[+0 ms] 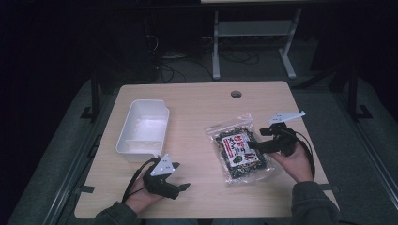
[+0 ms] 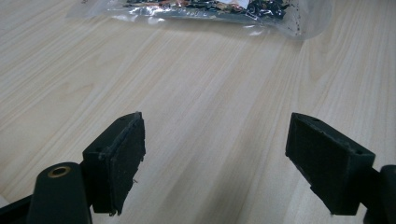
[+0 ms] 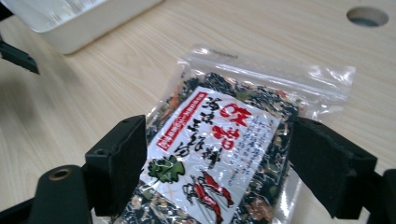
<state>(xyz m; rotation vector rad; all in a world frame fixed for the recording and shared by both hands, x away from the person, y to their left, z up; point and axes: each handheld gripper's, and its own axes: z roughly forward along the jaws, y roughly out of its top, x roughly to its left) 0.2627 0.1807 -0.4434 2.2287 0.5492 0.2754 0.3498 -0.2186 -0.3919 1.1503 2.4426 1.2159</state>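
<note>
Left gripper (image 1: pixel 180 176): near the desk's front edge, left of middle, jaws spread wide over bare wood, grasping nothing.
Right gripper (image 1: pixel 253 143): toward the right edge, jaws released and straddling the packet (its own view has one pad on each side of it (image 3: pixel 123 163)), not yet clenched.
Dried-garnish packet (image 1: pixel 239 150): lies flat, right of the desk's centre; clear plastic, dark flakes, a red-and-white label with a shrimp drawing.
White plastic bin (image 1: pixel 143 129): toward the left edge, well apart from the packet, nothing visible inside.
Risk: the film looks slick and slack, so I judge the jaws could pinch only a fold and let the packet slide out on lifting; closing hard may crush the flakes.
Desk (image 1: pixel 197 103): pale wood grain, with a round cable hole (image 1: pixel 236 94) near the far edge.
Room: dim, grey carpet, cables and a white table frame (image 1: pixel 253 33) beyond.
</note>
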